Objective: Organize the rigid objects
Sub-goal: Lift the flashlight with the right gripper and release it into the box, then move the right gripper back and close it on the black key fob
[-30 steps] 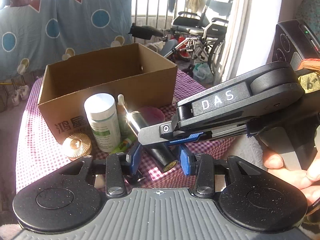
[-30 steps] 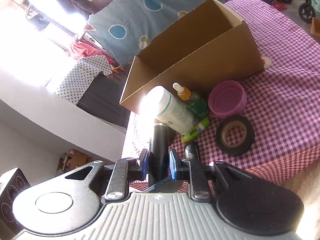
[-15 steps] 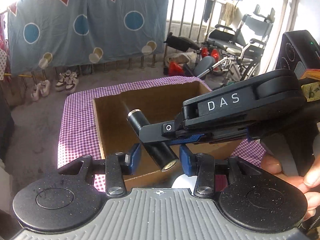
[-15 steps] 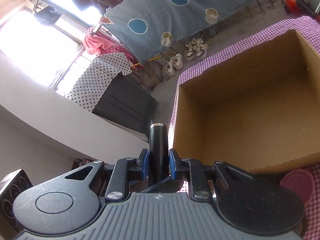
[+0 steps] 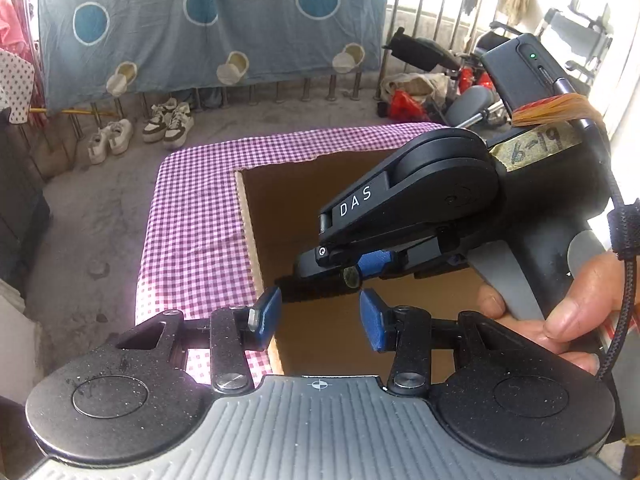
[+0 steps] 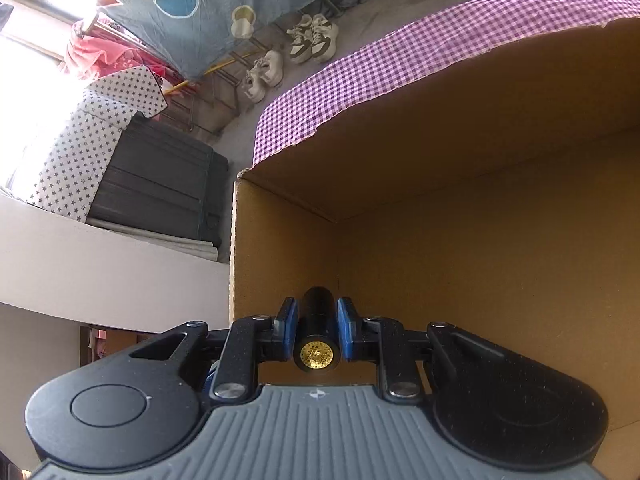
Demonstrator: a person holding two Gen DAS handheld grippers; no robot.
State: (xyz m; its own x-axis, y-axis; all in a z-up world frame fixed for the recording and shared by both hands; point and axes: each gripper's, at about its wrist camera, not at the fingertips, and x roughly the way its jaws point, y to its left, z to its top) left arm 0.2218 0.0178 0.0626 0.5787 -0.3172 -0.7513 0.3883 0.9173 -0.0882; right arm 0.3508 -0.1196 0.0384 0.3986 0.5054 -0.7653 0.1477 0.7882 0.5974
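Observation:
My right gripper (image 6: 317,312) is shut on a black tube with a gold end cap (image 6: 316,354), held low inside the open cardboard box (image 6: 480,240) near its left corner. In the left wrist view the same right gripper (image 5: 352,268) reaches in from the right over the box (image 5: 248,220), with a hand on its handle and the tube's gold end (image 5: 351,276) showing between its blue pads. My left gripper (image 5: 320,318) hovers above the box's near edge. Its jaws are opening and nothing is between its blue pads (image 5: 268,316).
The box stands on a table with a purple checked cloth (image 5: 192,220). Beyond the table are a concrete floor with pairs of shoes (image 5: 168,122), a blue sheet on a railing (image 5: 208,20) and a wheelchair (image 5: 472,100). A dark cabinet (image 6: 160,184) stands to the left.
Both grippers have swung from the bottles in front of the box to over and into the box, the right one carrying the tube. The left jaws stand wider apart.

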